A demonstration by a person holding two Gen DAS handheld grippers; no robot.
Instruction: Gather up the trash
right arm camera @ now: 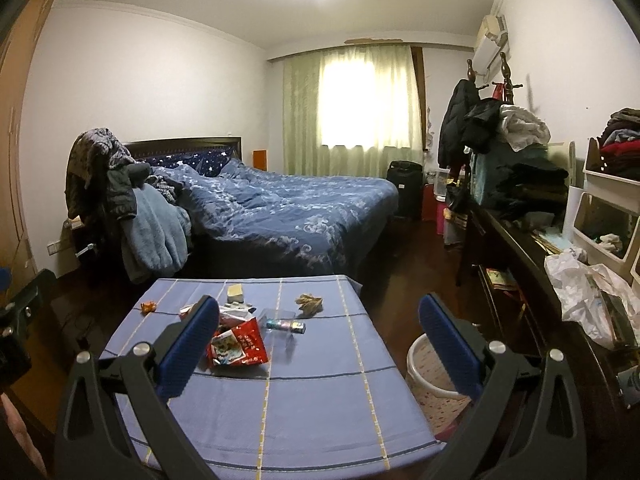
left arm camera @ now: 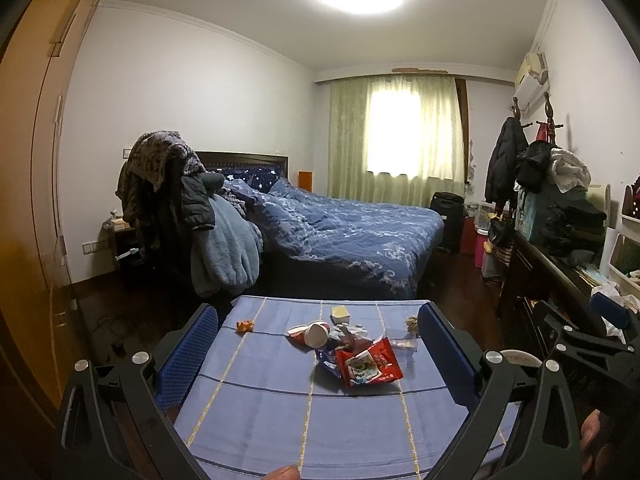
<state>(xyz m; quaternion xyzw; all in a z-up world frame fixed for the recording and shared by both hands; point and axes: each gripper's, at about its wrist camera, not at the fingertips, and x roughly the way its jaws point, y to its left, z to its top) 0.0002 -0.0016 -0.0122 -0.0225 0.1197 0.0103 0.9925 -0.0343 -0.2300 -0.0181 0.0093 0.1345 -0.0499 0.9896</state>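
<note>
Both hand-held grippers, left [left arm camera: 318, 354] and right [right arm camera: 320, 344], hover wide and empty at lower frame over the blue-clothed surface [left arm camera: 256, 412], likely lining up on the centre litter, red wrapper [left arm camera: 370, 364] and tipped cup [left arm camera: 314, 334], wastebasket [right arm camera: 426, 376] waiting lower right.

In the right wrist view, the white plastic waste bin [right arm camera: 424, 364] is partly hidden behind a blue padded gripper finger [right arm camera: 452, 348] and the table edge. The red foil snack packet's [right arm camera: 240, 346] printing is too small to read. The small orange scrap [left arm camera: 245, 326] cannot be identified.
</note>
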